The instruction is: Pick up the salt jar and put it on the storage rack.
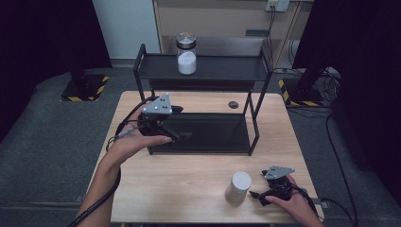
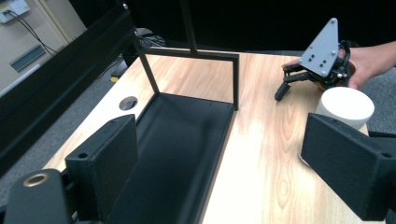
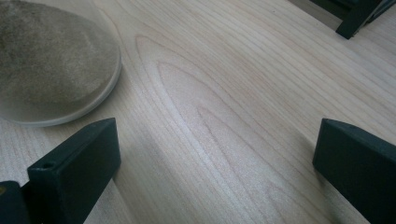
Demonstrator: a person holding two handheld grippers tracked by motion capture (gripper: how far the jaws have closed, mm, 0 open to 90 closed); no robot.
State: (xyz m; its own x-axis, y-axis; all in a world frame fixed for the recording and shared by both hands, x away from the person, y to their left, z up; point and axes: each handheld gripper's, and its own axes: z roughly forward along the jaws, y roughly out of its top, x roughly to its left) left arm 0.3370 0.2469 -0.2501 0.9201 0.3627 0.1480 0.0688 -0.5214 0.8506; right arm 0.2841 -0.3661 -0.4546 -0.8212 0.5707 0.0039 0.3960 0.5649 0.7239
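White cylinder (image 1: 237,187) upright on the surface (image 1: 189,189), near front edge, just left of the right tool (image 1: 259,195). Right tool: jaws wide apart, nothing between them, low over the wood, not touching the cylinder. Left tool (image 1: 182,124) over the black rack's (image 1: 203,137) bottom tray, jaws spread wide, empty. Glass jar (image 1: 186,53) with white fill stands on the rack's top shelf.

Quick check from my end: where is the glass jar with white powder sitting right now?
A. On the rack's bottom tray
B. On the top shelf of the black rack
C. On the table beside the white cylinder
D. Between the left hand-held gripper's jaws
B: the glass jar stands on the top shelf of the black rack, far from the white cylinder on the table.
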